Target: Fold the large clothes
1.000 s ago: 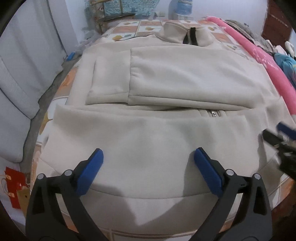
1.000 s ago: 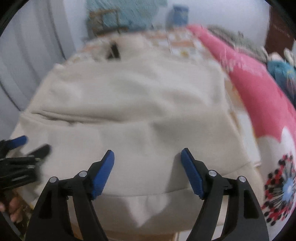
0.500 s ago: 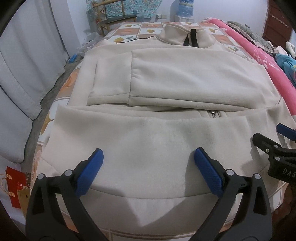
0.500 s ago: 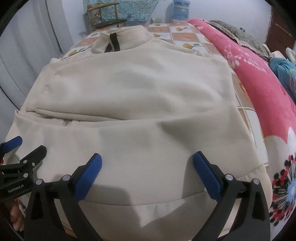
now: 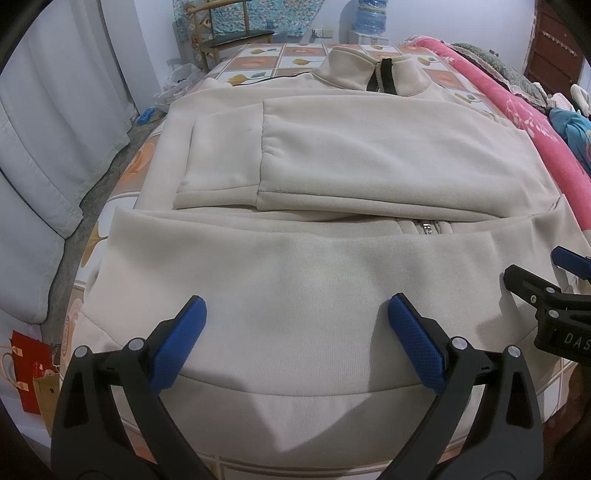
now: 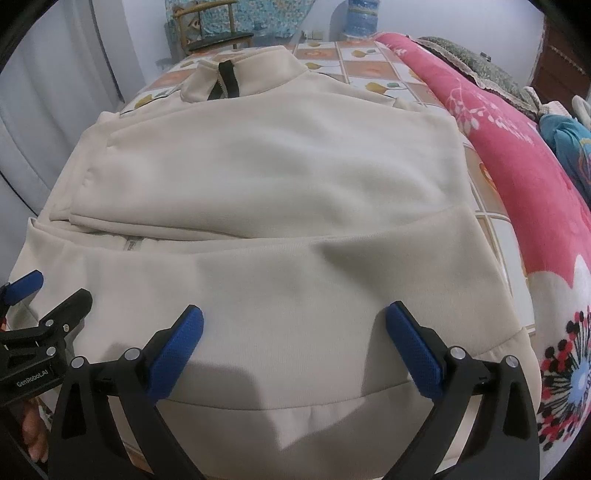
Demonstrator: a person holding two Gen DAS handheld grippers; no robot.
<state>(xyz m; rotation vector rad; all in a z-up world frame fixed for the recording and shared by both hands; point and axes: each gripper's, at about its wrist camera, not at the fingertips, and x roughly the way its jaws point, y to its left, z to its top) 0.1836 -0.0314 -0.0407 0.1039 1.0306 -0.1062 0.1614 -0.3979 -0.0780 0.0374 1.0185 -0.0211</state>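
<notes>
While both grippers hang over the bed (image 5: 258,59), the cream jacket (image 5: 314,280) lies flat just ahead of and beneath them, sleeves folded across its chest. Left gripper (image 5: 297,341) spread wide, empty. Right gripper (image 6: 294,345) likewise spread, pinching nothing.

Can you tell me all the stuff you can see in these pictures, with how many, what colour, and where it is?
jacket: one, cream, spread on the bed, sleeves folded across it, collar at the far end
zip pull: one, silver, middle of the jacket
bedsheet: one, white and orange floral squares, under the jacket
blanket: one, pink with flowers, along the right of the bed
chair: one, wooden, beyond the bed
water bottle: one, blue, at the far wall
curtain: one, pale grey, on the left
gift bag: one, red, on the floor, lower left
left hand-held gripper: one, black with blue pads, open above the hem
right hand-held gripper: one, black with blue pads, open above the hem
</notes>
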